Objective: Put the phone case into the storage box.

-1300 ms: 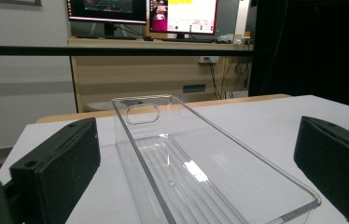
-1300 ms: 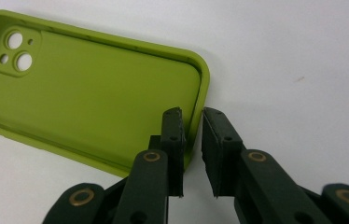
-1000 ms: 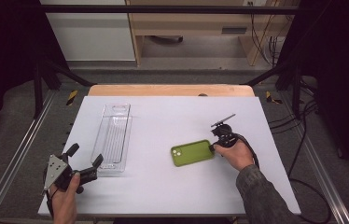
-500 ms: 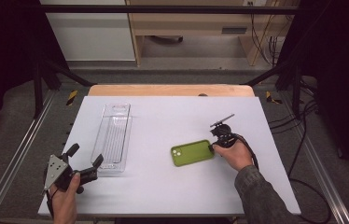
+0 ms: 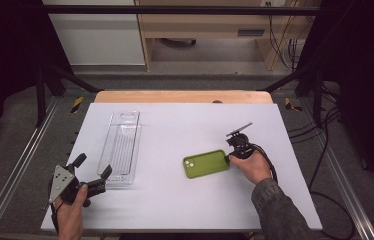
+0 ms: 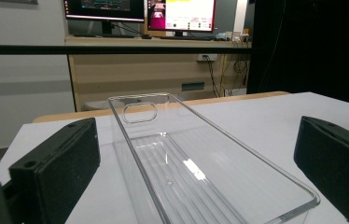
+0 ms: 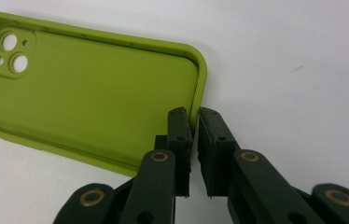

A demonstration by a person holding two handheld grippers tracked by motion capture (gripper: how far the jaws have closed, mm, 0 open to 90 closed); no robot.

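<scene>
A green phone case [image 5: 206, 163] lies open side up on the white table [image 5: 175, 210], right of centre. My right gripper [image 5: 229, 159] is at its right end. In the right gripper view the jaws [image 7: 193, 116] have just been closing and now pinch the case's rim [image 7: 199, 74], one pad inside the wall and one outside. A clear plastic tray [image 5: 123, 145] lies lengthwise at the left. My left gripper [image 5: 93, 165] sits at the tray's near end, open. In the left gripper view its wide-apart jaws [image 6: 196, 158] flank the empty tray [image 6: 182, 163] without touching it.
A wooden strip [image 5: 185, 96] runs along the table's far edge. Metal rails [image 5: 25, 165] flank both sides, and cables [image 5: 320, 165] trail on the right. A desk with monitors [image 6: 144, 9] stands beyond the table.
</scene>
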